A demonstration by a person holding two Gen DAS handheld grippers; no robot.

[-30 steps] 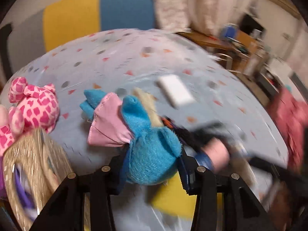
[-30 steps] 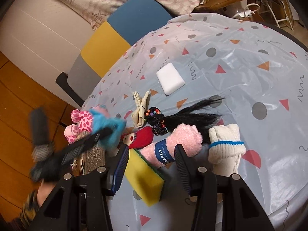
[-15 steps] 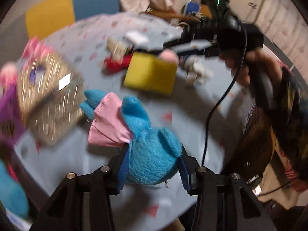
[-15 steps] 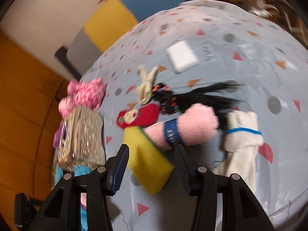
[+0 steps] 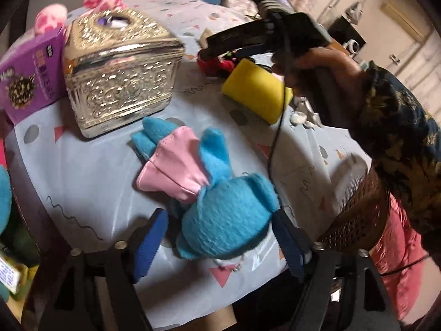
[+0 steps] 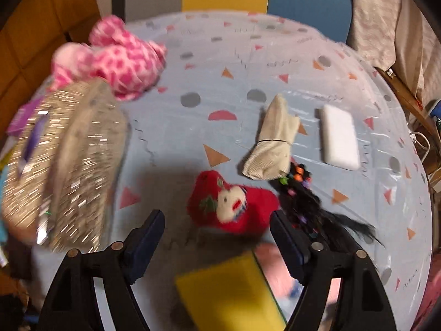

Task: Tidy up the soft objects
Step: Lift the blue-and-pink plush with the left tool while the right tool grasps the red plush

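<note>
left claw [image 5: 217, 244] spread, jaws just opened, blue pads standing off either side of the blue plush toy [image 5: 220, 220] with a gap on the left side, so no longer gripped. toy lying on the surface [image 5: 82, 171], head nearest the claw, pink dress and legs stretching away toward the gold ornate box [image 5: 118, 74], apparently set down beside it as a gathering spot for soft things. purple carton [image 5: 30, 77] leaning just beside the box on its far left side. farther out, right claw [image 6: 217, 237] also spread, jaws just opened, nothing pressed between the pads. yellow sponge [image 6: 228, 298] below the jaws and blurred, lying loose under the claw, likely just let go. pink towel roll [image 6: 273, 264] touching the sponge's right edge. just ahead of the right claw, red plush sock [image 6: 234, 204] between the line of the jaws but untouched, a likely next pick. black hair piece [image 6: 311, 201] beside it, beige cloth bundle [image 6: 275, 140] and white sponge block [image 6: 340, 138] farther back, pink spotted plush [image 6: 115, 58] at the far left next to the box. person's hand [image 5: 325, 69] gripping the right tool's handle, patterned sleeve behind.
</note>
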